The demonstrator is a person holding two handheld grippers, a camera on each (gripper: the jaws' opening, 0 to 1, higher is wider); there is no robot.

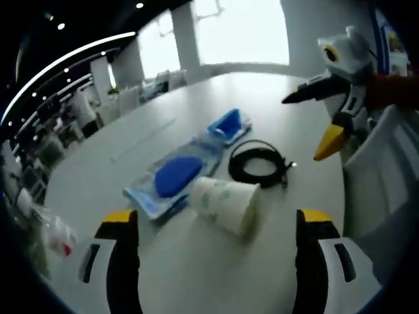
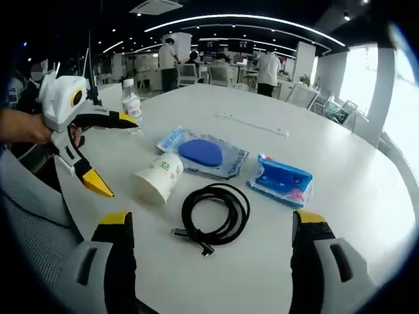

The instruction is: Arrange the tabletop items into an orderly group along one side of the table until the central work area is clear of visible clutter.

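Note:
A white paper cup (image 1: 226,203) (image 2: 157,176) with green print lies on its side on the round white table (image 1: 196,275) (image 2: 340,144). Beside it are a coiled black cable (image 1: 258,163) (image 2: 213,212), a clear pouch holding a blue oval pad (image 1: 173,176) (image 2: 203,154), and a blue packet (image 1: 229,125) (image 2: 283,181). My left gripper (image 1: 219,261) (image 2: 118,155) is open, just short of the cup, with nothing between its jaws. My right gripper (image 2: 216,255) (image 1: 304,127) is open too, held above the table's near edge in front of the cable.
A water bottle (image 2: 132,101) (image 1: 55,232) stands near the table's edge, beyond the left gripper. A long clear strip (image 2: 252,123) lies farther across the table. A grey chair (image 2: 33,222) (image 1: 386,176) sits at the table's side. People stand in the office behind.

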